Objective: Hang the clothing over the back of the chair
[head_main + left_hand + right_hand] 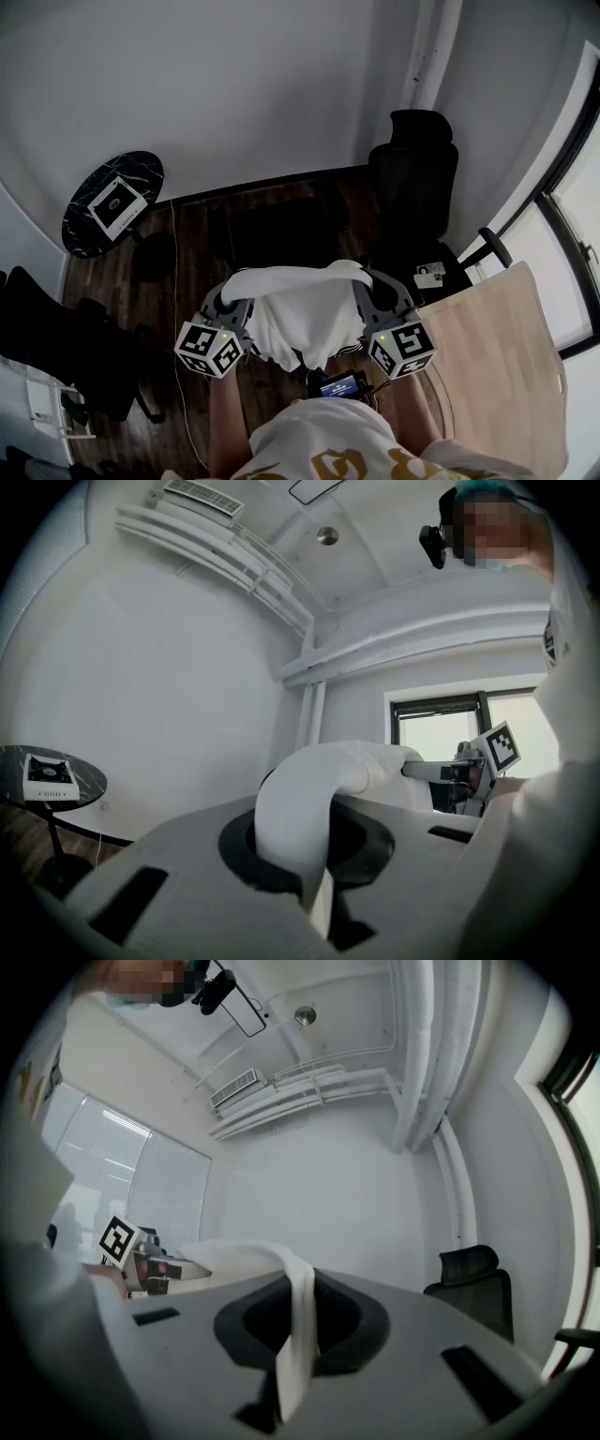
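Left gripper (232,292) and right gripper (372,289) are each pinched shut on an upper edge of the white clothing (300,314), which hangs stretched between them; best keep both level and the span taut, carrying it high enough to clear the black chair (412,178) ahead, beyond the right gripper; the clothing looks soft, thick, sagging in folds.
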A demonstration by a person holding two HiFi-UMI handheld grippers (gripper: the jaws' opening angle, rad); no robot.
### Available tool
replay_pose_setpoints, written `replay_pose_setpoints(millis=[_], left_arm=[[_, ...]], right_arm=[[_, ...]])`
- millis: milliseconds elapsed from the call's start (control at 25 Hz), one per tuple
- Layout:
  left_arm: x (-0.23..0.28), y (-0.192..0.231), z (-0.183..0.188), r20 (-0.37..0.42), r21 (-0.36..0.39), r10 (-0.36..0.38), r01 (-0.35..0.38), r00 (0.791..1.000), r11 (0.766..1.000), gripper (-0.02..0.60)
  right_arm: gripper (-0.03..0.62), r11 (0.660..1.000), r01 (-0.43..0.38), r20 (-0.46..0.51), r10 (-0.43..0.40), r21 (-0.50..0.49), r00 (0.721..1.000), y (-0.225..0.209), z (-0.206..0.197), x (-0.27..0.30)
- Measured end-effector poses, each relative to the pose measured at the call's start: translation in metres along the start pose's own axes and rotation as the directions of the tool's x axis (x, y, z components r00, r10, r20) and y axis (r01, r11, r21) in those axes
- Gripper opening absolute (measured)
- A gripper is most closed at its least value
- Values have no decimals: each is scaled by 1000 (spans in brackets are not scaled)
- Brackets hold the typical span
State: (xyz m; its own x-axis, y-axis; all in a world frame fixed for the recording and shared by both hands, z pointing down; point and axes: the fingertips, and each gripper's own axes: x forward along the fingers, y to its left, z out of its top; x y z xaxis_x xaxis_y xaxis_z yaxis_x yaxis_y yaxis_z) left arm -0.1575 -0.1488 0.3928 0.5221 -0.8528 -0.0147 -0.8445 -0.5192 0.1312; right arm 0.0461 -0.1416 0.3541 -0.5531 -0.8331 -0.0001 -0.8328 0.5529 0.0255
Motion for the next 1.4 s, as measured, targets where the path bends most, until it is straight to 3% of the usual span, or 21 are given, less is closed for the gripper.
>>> replay_pose_setpoints(millis=[320, 520, 880, 1080, 1400], left_arm=[[25, 8, 47, 59, 63, -25, 22, 998, 998, 32], [43, 23, 59, 23, 16, -48, 48, 999, 999, 32], [73, 57, 83, 22, -14, 21, -20, 1000, 1000, 32], [90, 74, 67, -42, -4, 26, -26, 999, 1000, 32], [114, 99, 24, -142, -15, 29, -31, 989, 999, 32]], right_arm=[[23, 997, 5, 83, 2, -74, 997, -20, 52, 27], [25, 988, -3, 72, 15, -157, 997, -31, 70, 52], [25, 970, -32, 123, 63, -242, 990, -42, 110, 94], [25, 939, -39, 29, 52, -341, 998, -53, 89, 127], [26, 927, -102, -92, 74, -361, 993, -68, 40, 164]])
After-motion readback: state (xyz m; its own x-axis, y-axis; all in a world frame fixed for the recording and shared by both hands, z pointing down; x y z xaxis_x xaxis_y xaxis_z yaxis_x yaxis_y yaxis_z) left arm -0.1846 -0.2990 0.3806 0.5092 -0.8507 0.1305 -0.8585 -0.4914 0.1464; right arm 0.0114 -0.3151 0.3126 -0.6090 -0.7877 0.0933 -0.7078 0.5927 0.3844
